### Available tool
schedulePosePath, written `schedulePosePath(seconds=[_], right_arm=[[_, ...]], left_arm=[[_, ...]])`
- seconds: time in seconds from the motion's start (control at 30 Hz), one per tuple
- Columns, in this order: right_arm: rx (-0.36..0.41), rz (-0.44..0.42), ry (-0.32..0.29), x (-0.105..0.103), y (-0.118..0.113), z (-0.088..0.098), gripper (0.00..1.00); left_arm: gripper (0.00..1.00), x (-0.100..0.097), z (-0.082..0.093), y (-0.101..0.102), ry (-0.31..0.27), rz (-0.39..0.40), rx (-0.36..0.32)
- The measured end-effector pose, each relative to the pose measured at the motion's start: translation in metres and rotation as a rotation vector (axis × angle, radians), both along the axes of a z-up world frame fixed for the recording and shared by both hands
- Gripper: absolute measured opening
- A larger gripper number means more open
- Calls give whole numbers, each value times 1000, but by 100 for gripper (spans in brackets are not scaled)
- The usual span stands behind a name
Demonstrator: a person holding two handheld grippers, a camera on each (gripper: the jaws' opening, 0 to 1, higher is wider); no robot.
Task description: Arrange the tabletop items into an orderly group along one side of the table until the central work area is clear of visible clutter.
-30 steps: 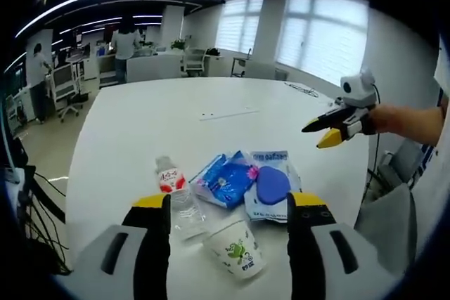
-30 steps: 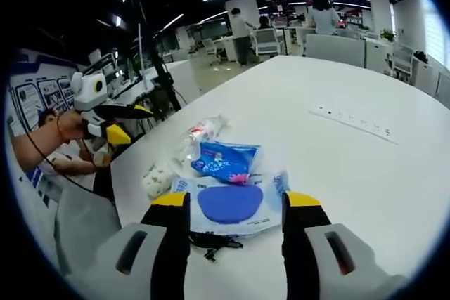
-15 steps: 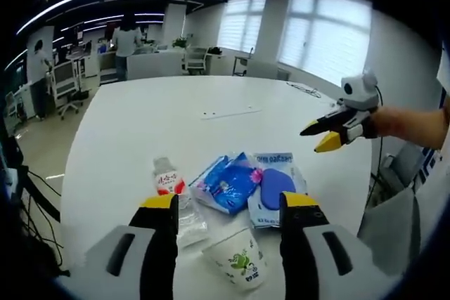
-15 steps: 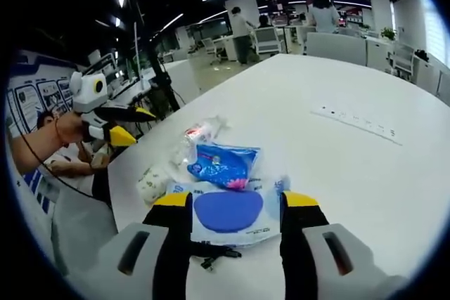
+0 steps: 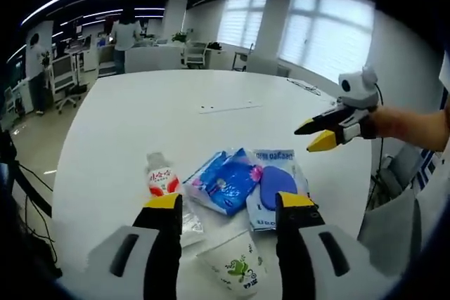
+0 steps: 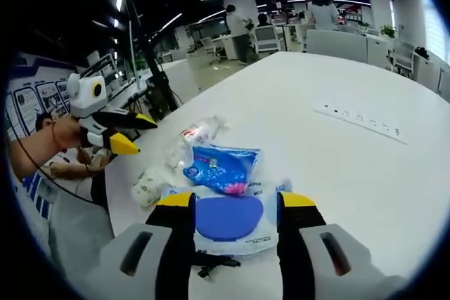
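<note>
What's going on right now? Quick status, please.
Both tongs open, holding nothing: left, right. Bottle, blue pack, pad pack and cup lie clustered near the table edge. Nothing in the way.

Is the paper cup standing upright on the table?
No, the paper cup lies tipped on its side on the table, beside the water bottle.

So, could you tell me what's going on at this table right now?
A person holds a gripper in each hand over a white table. Neither grips anything yet; both are open. Near the table's edge lie a water bottle, a paper cup, a blue packet and a pouch with a blue oval. The left gripper hangs over the cup and bottle, the right gripper over the pouch.
</note>
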State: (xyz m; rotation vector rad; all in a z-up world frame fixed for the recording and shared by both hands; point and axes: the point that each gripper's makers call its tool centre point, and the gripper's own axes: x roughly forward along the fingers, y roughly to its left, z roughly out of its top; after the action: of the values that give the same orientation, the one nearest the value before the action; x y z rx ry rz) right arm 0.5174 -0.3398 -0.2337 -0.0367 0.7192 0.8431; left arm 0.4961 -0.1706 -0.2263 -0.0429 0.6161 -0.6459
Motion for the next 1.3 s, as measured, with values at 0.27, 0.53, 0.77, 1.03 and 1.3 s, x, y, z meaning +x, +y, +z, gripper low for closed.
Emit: schedulePosePath(seconds=[0.27, 0.53, 0.77, 1.03, 1.3], right_arm=[[-1, 4, 6, 4, 4, -6, 43], [-3, 2, 11, 10, 5, -11, 41], [-8, 15, 13, 12, 11, -17, 40], [-9, 15, 13, 17, 14, -21, 38], [-8, 14, 18, 21, 18, -25, 36]], left_arm=[[49, 4, -6, -5, 14, 2, -7], [44, 10, -15, -9, 31, 11, 12], [40, 15, -19, -12, 47, 34, 7], [37, 21, -26, -16, 67, 42, 3], [33, 24, -34, -14, 95, 68, 12]])
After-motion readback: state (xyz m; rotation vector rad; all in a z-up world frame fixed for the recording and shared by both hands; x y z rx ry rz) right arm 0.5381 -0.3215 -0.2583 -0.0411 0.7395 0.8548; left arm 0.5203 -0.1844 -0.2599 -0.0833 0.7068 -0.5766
